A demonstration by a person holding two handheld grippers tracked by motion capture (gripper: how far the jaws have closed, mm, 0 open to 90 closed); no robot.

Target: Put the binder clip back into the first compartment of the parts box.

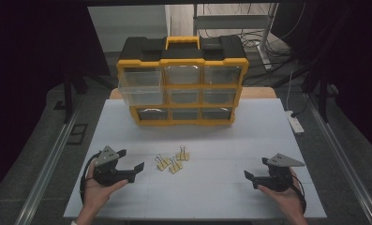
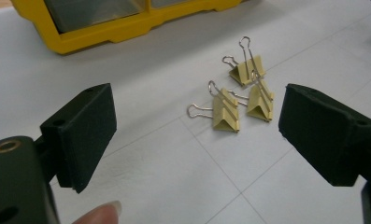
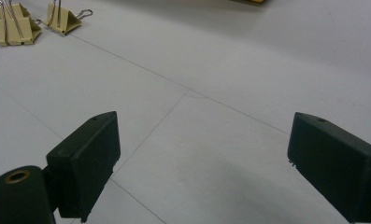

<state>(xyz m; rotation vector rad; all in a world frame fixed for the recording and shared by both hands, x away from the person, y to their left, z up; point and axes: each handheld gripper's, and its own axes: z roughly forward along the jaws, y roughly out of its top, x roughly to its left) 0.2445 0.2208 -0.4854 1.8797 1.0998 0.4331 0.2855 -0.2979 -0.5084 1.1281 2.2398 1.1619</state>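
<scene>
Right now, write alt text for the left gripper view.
Three yellow binder clips lie clustered on a white table, framed between the left tool and its wide-open black jaws. A yellow drawer organizer edges the top.

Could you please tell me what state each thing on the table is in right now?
Left tongs: open, empty, resting in the hand.
Right tongs: open, empty, resting in the hand.
Binder clips: three, clustered on the table, handles up, untouched.
Organizer case: upright at the table's far side.
Top-left drawer: pulled out, looks empty.
Other drawers: pushed in.
</scene>
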